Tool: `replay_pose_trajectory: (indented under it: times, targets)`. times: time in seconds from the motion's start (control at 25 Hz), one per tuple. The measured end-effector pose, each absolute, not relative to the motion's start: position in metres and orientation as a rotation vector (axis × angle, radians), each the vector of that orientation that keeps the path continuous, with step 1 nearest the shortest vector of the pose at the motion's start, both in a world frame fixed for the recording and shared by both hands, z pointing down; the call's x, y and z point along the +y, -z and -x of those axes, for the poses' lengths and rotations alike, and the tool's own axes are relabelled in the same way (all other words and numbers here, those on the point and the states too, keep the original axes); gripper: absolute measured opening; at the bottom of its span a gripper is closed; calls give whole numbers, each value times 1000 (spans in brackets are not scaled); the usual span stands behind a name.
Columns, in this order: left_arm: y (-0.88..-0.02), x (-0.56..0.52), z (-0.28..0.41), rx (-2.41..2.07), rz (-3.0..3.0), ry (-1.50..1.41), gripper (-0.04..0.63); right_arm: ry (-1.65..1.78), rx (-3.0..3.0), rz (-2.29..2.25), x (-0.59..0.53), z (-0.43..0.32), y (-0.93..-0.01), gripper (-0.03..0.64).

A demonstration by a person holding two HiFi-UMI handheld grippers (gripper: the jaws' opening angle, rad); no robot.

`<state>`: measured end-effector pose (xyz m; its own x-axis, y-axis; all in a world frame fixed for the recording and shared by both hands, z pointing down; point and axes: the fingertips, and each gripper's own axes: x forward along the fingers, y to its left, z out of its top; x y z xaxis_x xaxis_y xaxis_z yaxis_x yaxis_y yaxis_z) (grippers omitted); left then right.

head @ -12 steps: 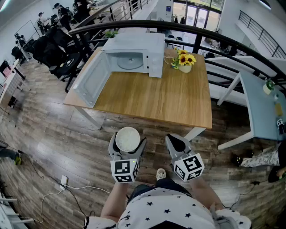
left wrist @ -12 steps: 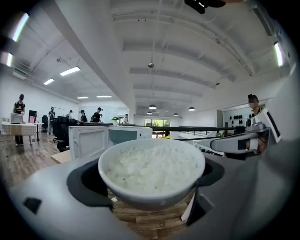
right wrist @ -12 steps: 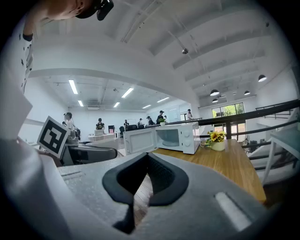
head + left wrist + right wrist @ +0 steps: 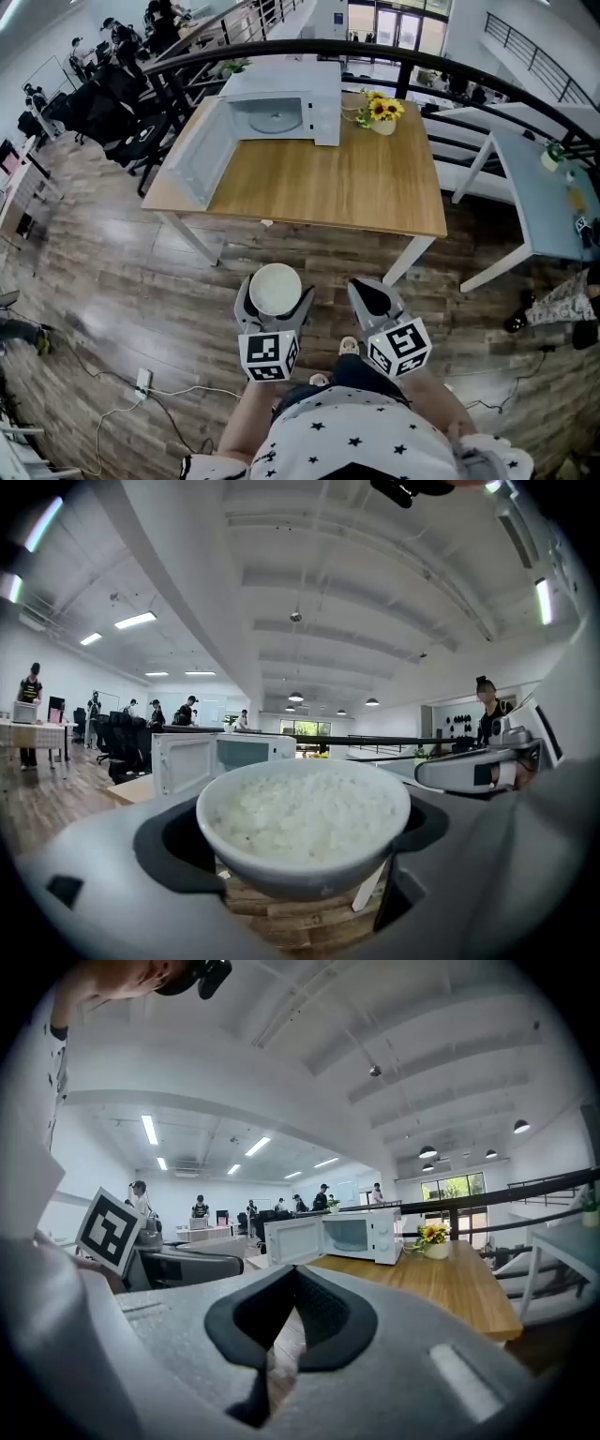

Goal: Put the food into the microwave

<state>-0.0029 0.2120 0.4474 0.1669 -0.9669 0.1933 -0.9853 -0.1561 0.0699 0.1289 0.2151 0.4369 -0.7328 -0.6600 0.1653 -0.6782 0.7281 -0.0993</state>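
A white bowl of rice point(image 4: 275, 289) sits between the jaws of my left gripper point(image 4: 275, 279), which is shut on it; in the left gripper view the bowl point(image 4: 305, 822) fills the centre, its sides pressed by the dark pads. My right gripper point(image 4: 367, 289) hangs beside it, shut with nothing in it, jaws meeting at the tips point(image 4: 281, 1330). Both are held above the wooden floor, short of the table. The white microwave point(image 4: 281, 108) stands at the table's far left with its door point(image 4: 197, 164) swung open and the turntable showing.
The wooden table point(image 4: 328, 187) also carries a pot of sunflowers point(image 4: 380, 112) to the right of the microwave. A black railing point(image 4: 422, 58) runs behind it. A light table point(image 4: 539, 202) stands at the right. Cables and a power strip point(image 4: 142, 380) lie on the floor at the left.
The table and microwave sit a little higher in the head view than before. Both grippers keep the same pose, the bowl still held in the left one.
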Motion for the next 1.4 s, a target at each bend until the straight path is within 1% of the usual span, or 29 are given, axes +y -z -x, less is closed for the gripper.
replay_pose_trajectory:
  times: [0.84,1.12,1.4]
  targets:
    - [-432,249,18,-1927,-2273,-86,529,-261,-2821,-1093,259,-112,-433,5]
    - [-435,243,27,-1933,-2262,-88,529,-287,-2829,-1070,253,-99,-438,5]
    - [-438,215,38,-1947,-2259,-78,529,-277,-2835,-1050,223,-88,-442,5]
